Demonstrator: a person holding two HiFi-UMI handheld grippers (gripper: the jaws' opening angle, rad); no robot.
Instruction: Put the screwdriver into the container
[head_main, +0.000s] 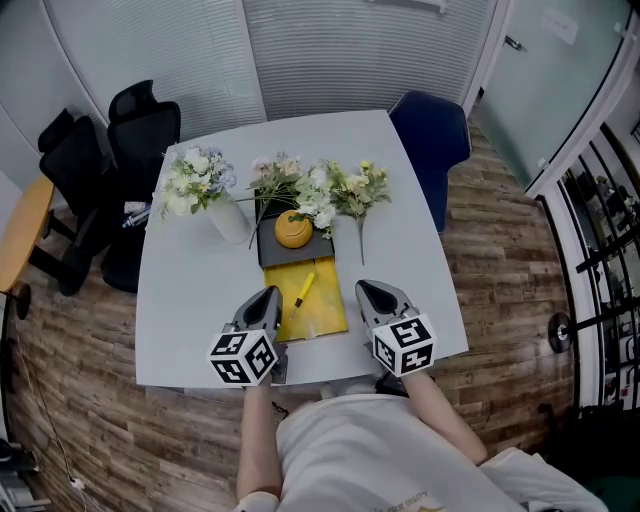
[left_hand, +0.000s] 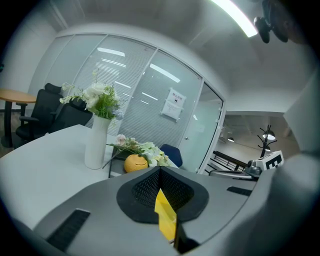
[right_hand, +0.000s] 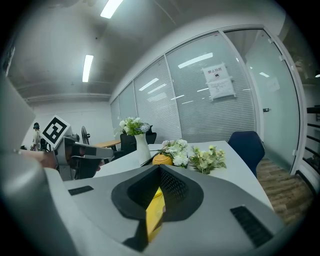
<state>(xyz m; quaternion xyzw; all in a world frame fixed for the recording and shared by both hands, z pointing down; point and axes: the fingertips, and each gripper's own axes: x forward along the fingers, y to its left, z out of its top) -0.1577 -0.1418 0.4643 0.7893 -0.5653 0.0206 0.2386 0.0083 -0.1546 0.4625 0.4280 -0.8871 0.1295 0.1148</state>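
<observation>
A yellow-handled screwdriver (head_main: 303, 289) lies on a yellow mat (head_main: 322, 318) near the table's front edge. Behind the mat sits a dark grey tray-like container (head_main: 272, 250) holding a round orange pot (head_main: 294, 230), which also shows in the left gripper view (left_hand: 136, 163) and the right gripper view (right_hand: 162, 159). My left gripper (head_main: 268, 297) hovers just left of the mat, my right gripper (head_main: 368, 291) just right of it. Both sets of jaws meet at the tip with nothing between them (left_hand: 160, 170) (right_hand: 160, 169). Only yellow mat shows beneath them.
A white vase of flowers (head_main: 228, 215) stands at the back left of the white table (head_main: 190, 310). Loose flower stems (head_main: 345, 195) lie around the tray. A blue chair (head_main: 432, 135) stands beyond the far right corner, black chairs (head_main: 110, 150) to the left.
</observation>
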